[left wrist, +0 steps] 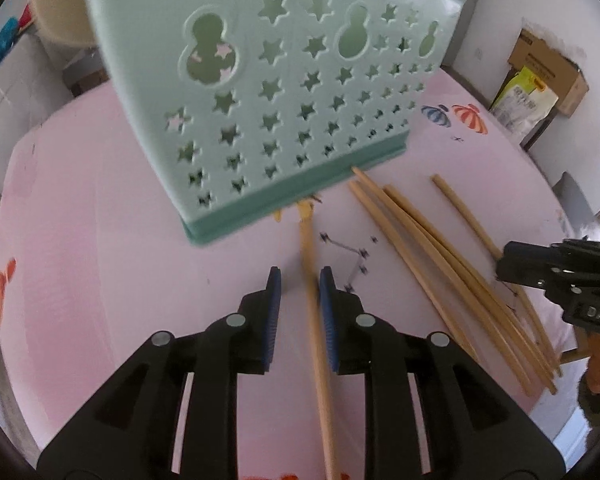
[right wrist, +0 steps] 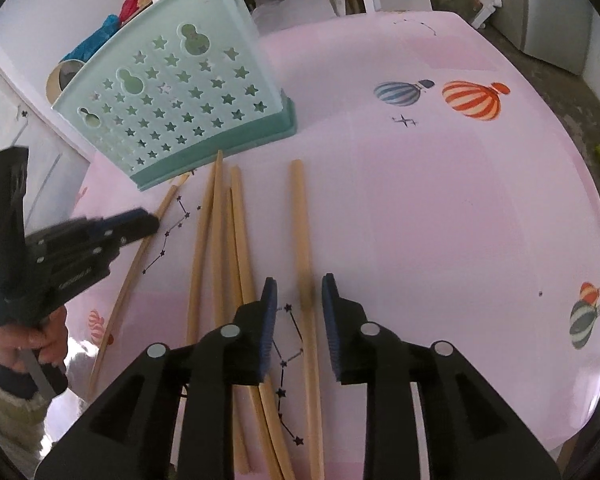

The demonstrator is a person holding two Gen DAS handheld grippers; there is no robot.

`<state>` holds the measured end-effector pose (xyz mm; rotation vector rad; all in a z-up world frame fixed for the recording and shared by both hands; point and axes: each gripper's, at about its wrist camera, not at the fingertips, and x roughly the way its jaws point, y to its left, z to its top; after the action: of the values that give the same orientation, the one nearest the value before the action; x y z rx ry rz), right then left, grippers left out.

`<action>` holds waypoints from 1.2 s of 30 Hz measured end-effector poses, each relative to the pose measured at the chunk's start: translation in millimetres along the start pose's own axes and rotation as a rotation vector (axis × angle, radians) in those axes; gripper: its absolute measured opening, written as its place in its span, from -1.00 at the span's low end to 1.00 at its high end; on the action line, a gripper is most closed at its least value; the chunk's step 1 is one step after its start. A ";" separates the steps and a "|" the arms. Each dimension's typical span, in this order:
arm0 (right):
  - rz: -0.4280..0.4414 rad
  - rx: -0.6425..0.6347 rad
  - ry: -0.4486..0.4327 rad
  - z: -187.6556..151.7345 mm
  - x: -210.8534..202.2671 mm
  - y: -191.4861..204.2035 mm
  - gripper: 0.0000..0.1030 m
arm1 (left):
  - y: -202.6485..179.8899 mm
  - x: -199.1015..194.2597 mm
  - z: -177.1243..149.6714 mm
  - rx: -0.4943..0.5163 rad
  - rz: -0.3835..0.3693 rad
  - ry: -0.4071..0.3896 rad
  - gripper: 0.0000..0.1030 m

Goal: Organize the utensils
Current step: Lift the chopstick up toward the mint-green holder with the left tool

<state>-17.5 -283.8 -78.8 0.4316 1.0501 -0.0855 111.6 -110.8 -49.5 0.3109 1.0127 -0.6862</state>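
A mint-green utensil holder [left wrist: 280,92] with star cutouts stands on the pink table, just beyond both grippers. My left gripper [left wrist: 300,280] is open. A blurred wooden chopstick [left wrist: 316,344] runs between its blue pads, close to the right pad and clear of the left. My right gripper [right wrist: 299,284] is also open, with another blurred chopstick [right wrist: 306,280] in the gap and neither pad pressing it. Several more chopsticks [right wrist: 220,240] lie fanned out between the two grippers, pointing toward the holder [right wrist: 180,100]. The right gripper [left wrist: 504,262] shows at the left view's right edge, over the chopstick pile [left wrist: 440,260].
The pink tablecloth [right wrist: 460,220] has balloon prints. In the right wrist view, a hand [right wrist: 40,344] holds the left gripper [right wrist: 152,222] over a single chopstick [right wrist: 140,264]. A cardboard box and bags [left wrist: 540,80] stand beyond the table edge. Household clutter lies behind the holder.
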 end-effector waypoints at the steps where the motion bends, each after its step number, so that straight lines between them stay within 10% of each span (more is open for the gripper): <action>1: -0.006 -0.005 0.002 2.3 1.1 1.0 -0.54 | -0.5 1.7 2.8 0.016 0.011 0.000 -0.65; 14: -0.078 -0.029 -0.001 28.8 12.9 4.7 -0.54 | -8.2 12.7 20.8 0.158 0.007 0.065 -0.65; 36: -0.171 -0.075 -0.053 31.2 18.1 25.2 -0.64 | -5.9 14.7 20.5 0.077 0.037 0.004 -0.91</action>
<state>24.1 -270.4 -73.4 0.2694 1.0328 -0.2080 126.6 -131.9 -51.3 0.3974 0.9837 -0.6925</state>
